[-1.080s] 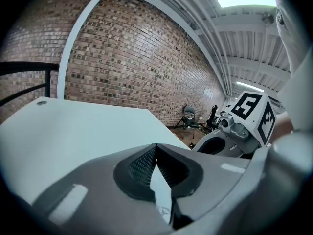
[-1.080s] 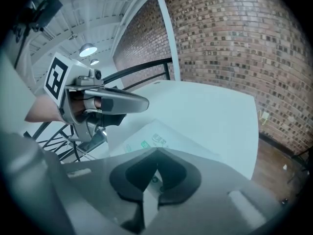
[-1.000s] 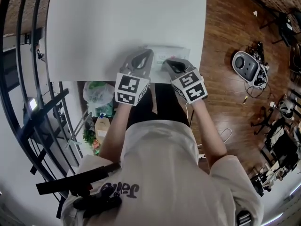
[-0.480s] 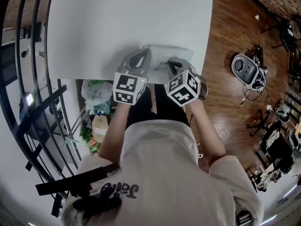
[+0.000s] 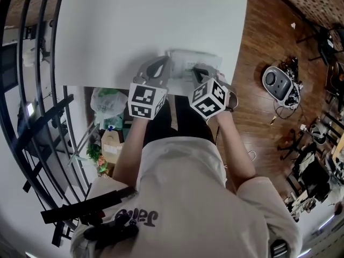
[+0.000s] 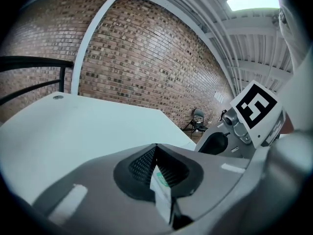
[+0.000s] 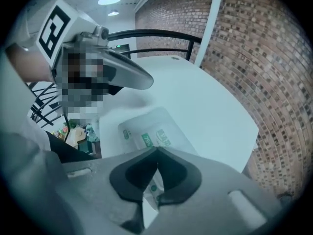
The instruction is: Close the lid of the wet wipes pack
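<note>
White table (image 5: 150,26), black railing (image 6: 34,60) — brick wall (image 6: 146,58), wooden floor (image 5: 263,47)

Green labels stood on the white wet wipes pack (image 7: 155,131). Their print was too small to read, save one figure that looked like 785, and that not surely. The cube of the left tongs (image 5: 165,64) and that of the right tongs (image 5: 196,72) bore black-and-white square markers without letters. Dark lettering on the person's shirt (image 5: 137,217) could not be read.
</note>
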Available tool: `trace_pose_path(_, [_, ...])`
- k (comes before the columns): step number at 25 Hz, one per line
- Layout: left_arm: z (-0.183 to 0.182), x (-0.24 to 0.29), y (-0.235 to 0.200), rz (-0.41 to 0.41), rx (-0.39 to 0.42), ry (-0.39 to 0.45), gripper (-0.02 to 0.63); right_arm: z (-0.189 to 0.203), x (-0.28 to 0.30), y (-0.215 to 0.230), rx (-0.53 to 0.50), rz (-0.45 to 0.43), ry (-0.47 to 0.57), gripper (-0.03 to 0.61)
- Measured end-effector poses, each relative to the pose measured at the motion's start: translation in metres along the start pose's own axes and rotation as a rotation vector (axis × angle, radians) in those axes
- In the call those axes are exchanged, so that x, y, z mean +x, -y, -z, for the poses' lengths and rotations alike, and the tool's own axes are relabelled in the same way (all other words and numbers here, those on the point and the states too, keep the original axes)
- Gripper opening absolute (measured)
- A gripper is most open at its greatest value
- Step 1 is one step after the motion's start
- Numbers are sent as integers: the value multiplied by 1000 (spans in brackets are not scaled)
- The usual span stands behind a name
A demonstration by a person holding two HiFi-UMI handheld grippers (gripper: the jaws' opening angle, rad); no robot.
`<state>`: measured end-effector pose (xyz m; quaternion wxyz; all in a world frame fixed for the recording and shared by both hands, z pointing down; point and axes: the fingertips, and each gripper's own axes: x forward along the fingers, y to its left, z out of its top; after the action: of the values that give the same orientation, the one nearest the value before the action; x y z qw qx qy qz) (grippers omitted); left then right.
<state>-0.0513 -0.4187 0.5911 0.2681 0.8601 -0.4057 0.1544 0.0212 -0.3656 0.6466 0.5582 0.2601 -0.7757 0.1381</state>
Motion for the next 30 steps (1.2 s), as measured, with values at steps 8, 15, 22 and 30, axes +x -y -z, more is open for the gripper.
trace_pose_path(8, [-13, -28, -10, -35, 20, 44, 15, 0, -14, 20, 400, -165, 274, -14])
trace_pose_path(15, [-14, -40, 0, -27, 41, 62, 15, -4, -53, 35, 398, -42, 427, -14])
trace_pose_path(22, [-46, -70, 39, 2, 73, 134, 15, -40, -117, 14, 359, 12, 640, -14])
trace_pose_path(30, [-106, -144, 48, -45, 149, 316, 15, -66, -173, -11, 404, 143, 839, -14])
